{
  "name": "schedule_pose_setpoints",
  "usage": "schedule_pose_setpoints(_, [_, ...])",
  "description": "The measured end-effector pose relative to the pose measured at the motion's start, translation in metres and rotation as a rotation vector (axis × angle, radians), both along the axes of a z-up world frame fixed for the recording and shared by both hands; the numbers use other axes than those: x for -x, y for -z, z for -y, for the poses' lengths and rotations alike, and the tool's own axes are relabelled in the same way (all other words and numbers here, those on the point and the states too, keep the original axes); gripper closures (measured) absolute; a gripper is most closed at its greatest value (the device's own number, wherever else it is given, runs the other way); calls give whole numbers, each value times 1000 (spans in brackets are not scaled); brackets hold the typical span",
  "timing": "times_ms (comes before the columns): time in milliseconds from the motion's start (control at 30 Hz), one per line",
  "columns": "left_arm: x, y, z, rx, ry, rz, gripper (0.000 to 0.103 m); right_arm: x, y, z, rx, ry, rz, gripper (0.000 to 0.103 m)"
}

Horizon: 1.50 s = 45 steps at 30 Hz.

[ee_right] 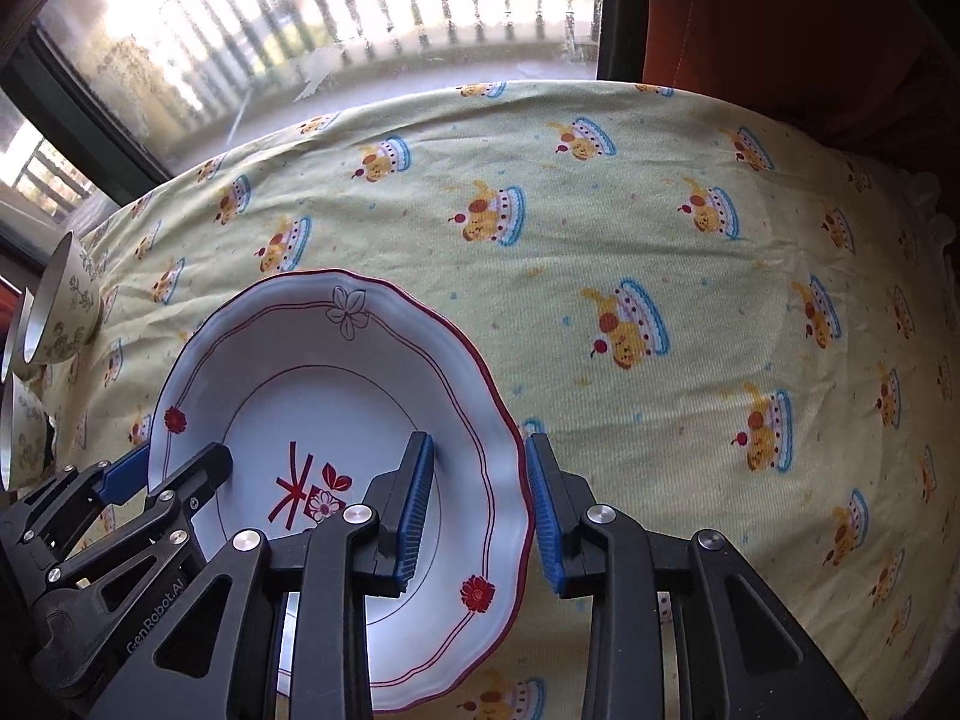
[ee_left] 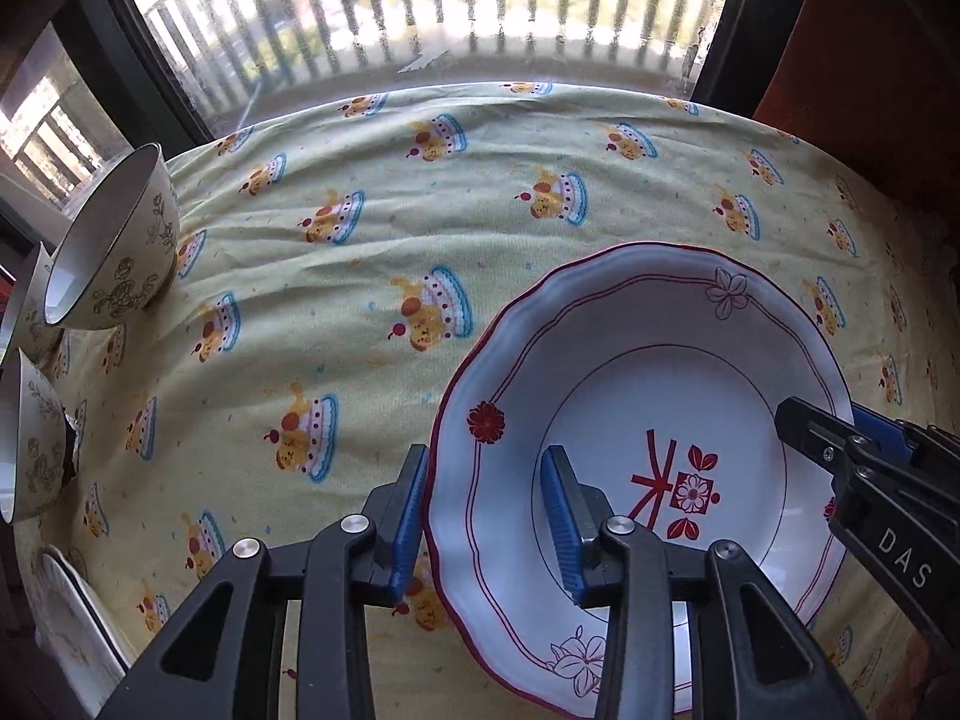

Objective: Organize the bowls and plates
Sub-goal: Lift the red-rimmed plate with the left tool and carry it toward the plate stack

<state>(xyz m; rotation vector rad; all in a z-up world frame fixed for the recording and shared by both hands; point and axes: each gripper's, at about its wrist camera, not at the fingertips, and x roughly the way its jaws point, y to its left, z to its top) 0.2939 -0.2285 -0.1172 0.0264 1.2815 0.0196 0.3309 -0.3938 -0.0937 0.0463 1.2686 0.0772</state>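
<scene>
Left tongs (ee_left: pixel 486 519) and right tongs (ee_right: pixel 480 507) each straddle an opposite rim of the red-edged plate (ee_left: pixel 648 360), jaws narrowed onto it, one finger inside, one outside. The plate sits on the cake-print cloth (ee_left: pixel 360 276); left of the plate stand floral bowls (ee_left: pixel 114 246) near the window (ee_left: pixel 420 6)

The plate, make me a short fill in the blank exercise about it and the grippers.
1. The plate has a scalloped rim edged in ____.
2. The left gripper straddles the plate's ____.
3. The right gripper straddles the rim on the ____ side from the left one.
4. The bowls stand at the cloth's ____ edge.

Missing words: red; rim; opposite; left
</scene>
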Motion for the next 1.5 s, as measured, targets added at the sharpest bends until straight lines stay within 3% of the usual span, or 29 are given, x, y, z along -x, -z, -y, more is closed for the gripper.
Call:
schedule_pose_setpoints(567, [103,2,-38,3,-12,-56,66,107,5,-51,27,-35,-95,68])
schedule_pose_setpoints(833, [112,3,-38,8,-10,-26,64,117,10,-50,18,-27,-97,67])
schedule_pose_setpoints(1067, [115,1,-41,32,-53,-25,61,124,10,-65,108,-90,-45,65])
schedule_pose_setpoints(1500, [133,-35,-66,41,-25,18,61,146,-26,-85,130,-82,-9,65])
